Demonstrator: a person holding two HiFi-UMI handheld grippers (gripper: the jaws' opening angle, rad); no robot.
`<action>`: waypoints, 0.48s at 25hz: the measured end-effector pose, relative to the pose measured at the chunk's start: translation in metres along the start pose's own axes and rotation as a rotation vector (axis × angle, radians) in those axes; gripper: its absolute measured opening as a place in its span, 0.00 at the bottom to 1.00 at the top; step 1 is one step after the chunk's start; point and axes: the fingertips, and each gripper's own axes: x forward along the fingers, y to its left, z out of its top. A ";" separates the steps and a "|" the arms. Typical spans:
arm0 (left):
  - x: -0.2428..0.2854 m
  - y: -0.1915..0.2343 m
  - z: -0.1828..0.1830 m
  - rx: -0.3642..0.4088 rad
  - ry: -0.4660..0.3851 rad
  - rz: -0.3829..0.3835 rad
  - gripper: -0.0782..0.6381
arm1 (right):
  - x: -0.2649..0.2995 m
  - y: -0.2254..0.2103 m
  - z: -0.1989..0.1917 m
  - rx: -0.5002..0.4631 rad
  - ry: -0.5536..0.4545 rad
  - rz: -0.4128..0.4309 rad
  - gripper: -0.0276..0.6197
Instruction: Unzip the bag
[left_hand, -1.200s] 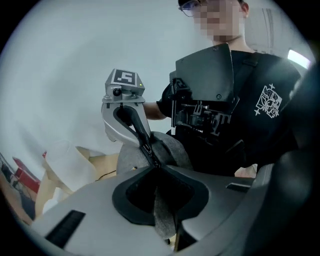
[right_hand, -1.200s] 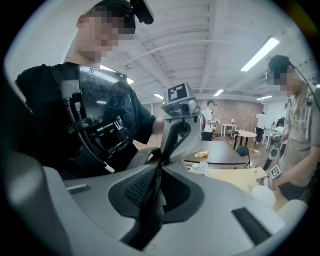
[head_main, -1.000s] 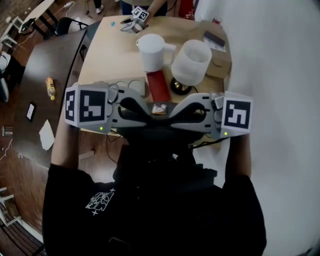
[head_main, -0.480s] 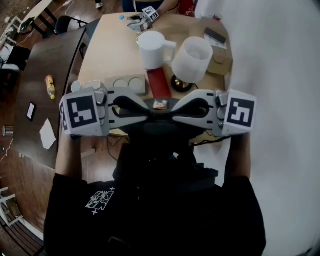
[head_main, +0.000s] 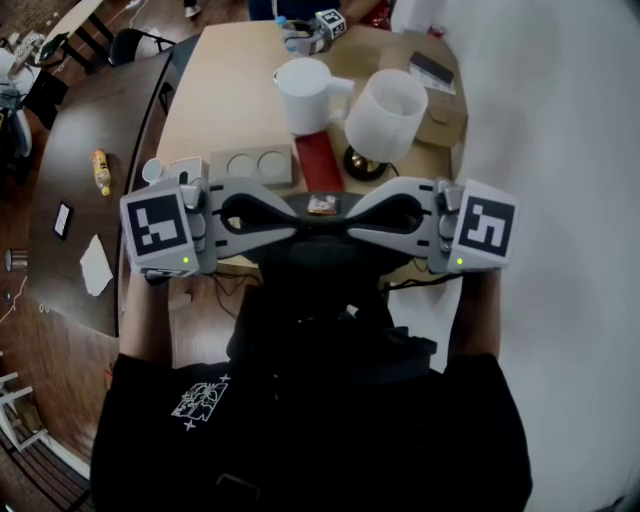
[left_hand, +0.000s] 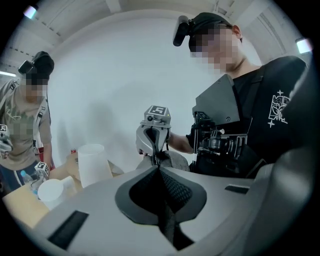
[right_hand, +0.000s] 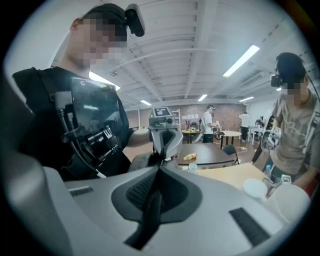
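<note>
A dark grey bag (head_main: 320, 268) sits at the near edge of the wooden table (head_main: 225, 95), right in front of me. My left gripper (head_main: 300, 223) and right gripper (head_main: 346, 223) point at each other, tips almost meeting over the bag's top. Both jaws have just been closing and now stand shut. In the left gripper view the right gripper's tips rest on the bag's grey fabric (left_hand: 172, 161). In the right gripper view the bag (right_hand: 142, 162) bunches under the left gripper's tips. Each seems to pinch the bag's top. Whether a zip pull is caught is hidden.
Behind the bag stand a white jug (head_main: 300, 95), a white tub (head_main: 385, 118), a red book (head_main: 318, 165) and a grey tray (head_main: 250, 163). Another person's gripper (head_main: 322, 25) works at the far edge. A dark round table (head_main: 80, 230) lies left.
Both grippers' jaws have closed at the bag's top. The left gripper has rolled, so its marker cube now faces differently. Neither hand has shifted much.
</note>
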 end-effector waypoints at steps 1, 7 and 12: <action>0.000 0.000 0.001 -0.001 -0.007 0.001 0.11 | 0.000 0.000 0.000 -0.005 -0.001 -0.003 0.07; -0.003 0.001 0.004 0.000 -0.045 0.006 0.11 | -0.003 0.000 0.000 -0.004 -0.015 -0.032 0.07; -0.007 0.005 0.005 0.006 -0.054 0.021 0.11 | -0.006 -0.003 0.002 -0.014 -0.016 -0.059 0.07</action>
